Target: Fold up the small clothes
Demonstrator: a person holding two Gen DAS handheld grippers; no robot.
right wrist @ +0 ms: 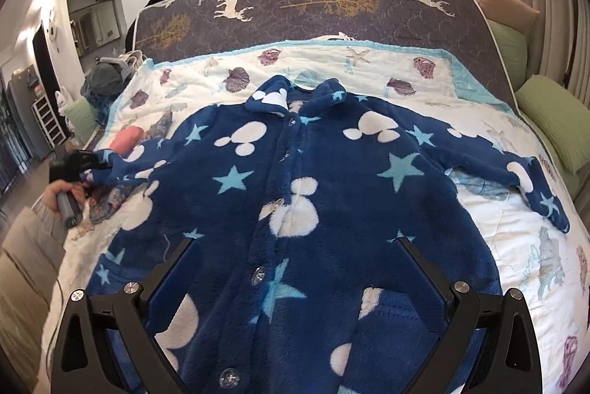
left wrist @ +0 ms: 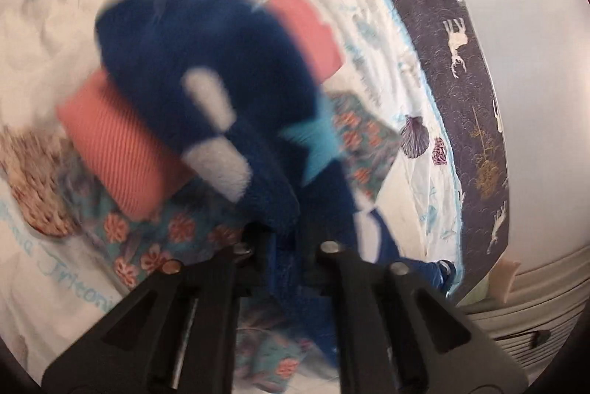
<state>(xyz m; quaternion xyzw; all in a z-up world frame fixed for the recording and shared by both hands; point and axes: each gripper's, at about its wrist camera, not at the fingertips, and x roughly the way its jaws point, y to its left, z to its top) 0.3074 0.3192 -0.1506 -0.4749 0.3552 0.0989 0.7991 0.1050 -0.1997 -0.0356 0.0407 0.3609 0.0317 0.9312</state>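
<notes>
While right tongs (right wrist: 295,243) gape, left tongs (right wrist: 96,162) pinch sleeve (right wrist: 121,169).

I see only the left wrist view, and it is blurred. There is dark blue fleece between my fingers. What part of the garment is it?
Observer: The right wrist view shows the left gripper shut on the sleeve end of a blue fleece jacket.
Operator: How does the jacket lie?
Observer: Front up, buttoned, collar toward the headboard, spread on the white quilt.
Operator: And the other sleeve?
Observer: It lies stretched out to the side, untouched.
Operator: Where is the right gripper?
Observer: It is open over the jacket's lower front, gripping nothing.
</notes>
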